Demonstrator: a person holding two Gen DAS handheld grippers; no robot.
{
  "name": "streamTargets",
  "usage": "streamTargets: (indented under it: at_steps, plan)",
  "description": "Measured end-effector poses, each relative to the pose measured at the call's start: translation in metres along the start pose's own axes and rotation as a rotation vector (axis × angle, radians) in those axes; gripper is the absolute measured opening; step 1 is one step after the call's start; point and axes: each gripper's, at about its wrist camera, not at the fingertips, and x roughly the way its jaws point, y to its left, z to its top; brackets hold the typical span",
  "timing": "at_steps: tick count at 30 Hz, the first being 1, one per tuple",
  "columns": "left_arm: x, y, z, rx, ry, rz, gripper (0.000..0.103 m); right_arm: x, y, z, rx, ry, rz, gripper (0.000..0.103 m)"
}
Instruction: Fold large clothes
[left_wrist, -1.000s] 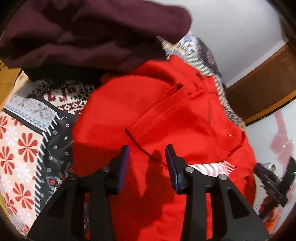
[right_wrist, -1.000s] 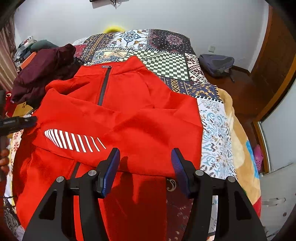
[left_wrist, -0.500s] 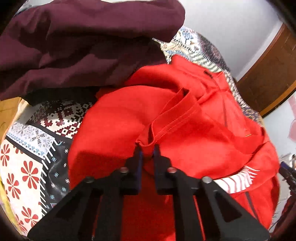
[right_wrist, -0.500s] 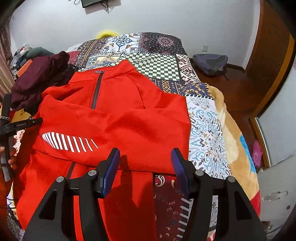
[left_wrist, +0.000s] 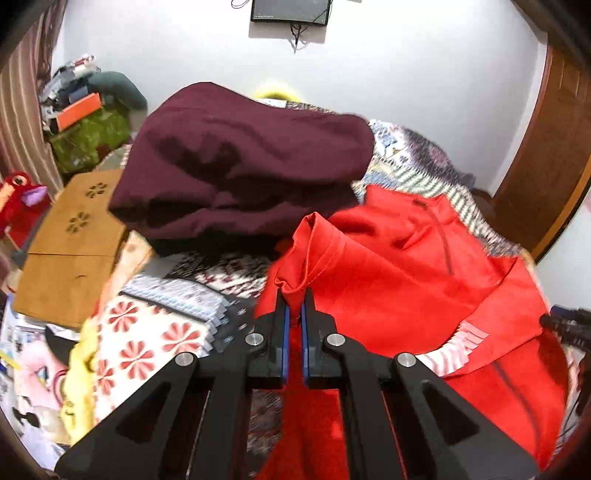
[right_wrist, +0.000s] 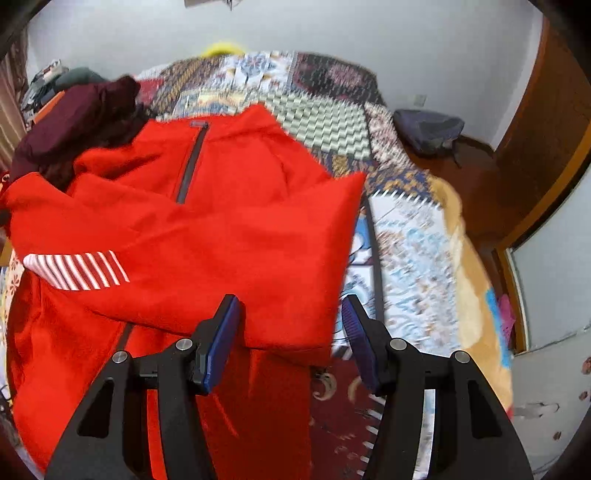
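Note:
A large red zip-neck top (right_wrist: 207, 236) with a white striped patch (right_wrist: 77, 269) lies on the patchwork bedspread (right_wrist: 332, 122), one sleeve folded across its front. In the left wrist view my left gripper (left_wrist: 294, 306) is shut on a pinched fold of the red top's (left_wrist: 388, 280) cuff edge, lifted off the bed. My right gripper (right_wrist: 290, 314) hovers open over the folded sleeve's lower right edge, the cloth below its fingers, not pinched.
A dark maroon garment (left_wrist: 240, 170) is heaped on the bed just beyond the red top's left shoulder. A brown wooden board (left_wrist: 70, 254), a red plush toy (left_wrist: 18, 203) and clutter sit left of the bed. A dark bag (right_wrist: 428, 129) lies on the floor by the wooden door.
My left gripper went from open over the red cloth to shut on its cuff edge, then rose and tilted up with the fold. The right gripper stayed open in nearly the same spot.

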Motion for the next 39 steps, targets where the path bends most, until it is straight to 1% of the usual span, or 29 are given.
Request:
streamTargets:
  at_steps: [2,3,4,5,6,7,9,10,11,13,14,15,17,19,20,23,27,31,35,36,37,39]
  plan:
    - [0.004,0.006,-0.01,0.005,0.029,0.042,0.004,0.008,0.0,-0.001,0.005,0.014,0.006,0.056]
    - [0.006,0.007,-0.014,0.005,0.044,0.051,0.004,0.01,-0.001,-0.002,0.012,0.019,0.006,0.057]
    - [0.013,0.009,-0.018,0.002,0.08,0.066,0.005,0.01,-0.002,-0.002,0.02,0.02,0.008,0.057]
    - [0.02,0.011,-0.023,0.001,0.12,0.084,0.008,0.01,-0.004,-0.003,0.03,0.019,0.013,0.057]
    - [0.027,0.012,-0.027,0.001,0.151,0.096,0.009,0.009,-0.005,-0.004,0.037,0.019,0.018,0.057]
    - [0.034,0.014,-0.032,0.005,0.19,0.105,0.01,0.008,-0.005,-0.004,0.044,0.02,0.025,0.057]
    - [0.04,0.017,-0.039,0.014,0.24,0.106,0.014,0.005,-0.007,-0.006,0.054,0.021,0.034,0.057]
    - [0.039,0.017,-0.042,0.02,0.246,0.103,0.015,0.005,-0.007,-0.006,0.055,0.02,0.034,0.057]
    - [0.034,0.018,-0.043,0.027,0.238,0.104,0.018,0.003,-0.007,-0.007,0.056,0.019,0.033,0.057]
    - [0.023,0.021,-0.043,0.036,0.217,0.115,0.03,-0.001,-0.006,-0.008,0.052,0.011,0.026,0.057]
    - [0.017,0.022,-0.043,0.036,0.202,0.119,0.041,-0.005,-0.005,-0.008,0.043,0.003,0.014,0.057]
    - [0.01,0.024,-0.042,0.034,0.182,0.119,0.048,-0.008,-0.004,-0.007,0.034,-0.005,0.004,0.057]
    - [-0.006,0.025,-0.039,0.043,0.14,0.108,0.053,-0.017,-0.002,-0.006,0.016,-0.033,-0.017,0.057]
    - [-0.014,0.02,-0.034,0.075,0.122,0.096,0.056,-0.025,-0.004,-0.007,0.016,-0.052,-0.012,0.057]
    - [-0.016,0.016,-0.033,0.089,0.118,0.091,0.058,-0.029,-0.004,-0.007,0.021,-0.059,-0.006,0.057]
    - [-0.021,-0.009,-0.03,0.154,0.106,0.046,0.068,-0.036,-0.004,-0.01,0.026,-0.071,0.002,0.057]
    - [-0.007,-0.045,-0.028,0.209,0.114,-0.011,0.071,-0.037,-0.002,-0.012,0.01,-0.069,-0.011,0.057]
    - [0.024,-0.088,-0.031,0.243,0.165,-0.081,0.071,-0.033,-0.002,-0.015,0.006,-0.058,-0.009,0.057]
    - [0.059,-0.117,-0.038,0.26,0.245,-0.112,0.071,-0.031,-0.003,-0.018,0.002,-0.051,-0.015,0.057]
    - [0.071,-0.124,-0.041,0.271,0.273,-0.113,0.071,-0.03,-0.003,-0.019,-0.001,-0.048,-0.018,0.057]
    - [0.077,-0.128,-0.044,0.284,0.28,-0.1,0.072,-0.029,-0.003,-0.019,-0.005,-0.046,-0.019,0.057]
    - [0.084,-0.135,-0.05,0.323,0.259,-0.065,0.085,-0.027,-0.004,-0.021,-0.009,-0.039,-0.017,0.057]
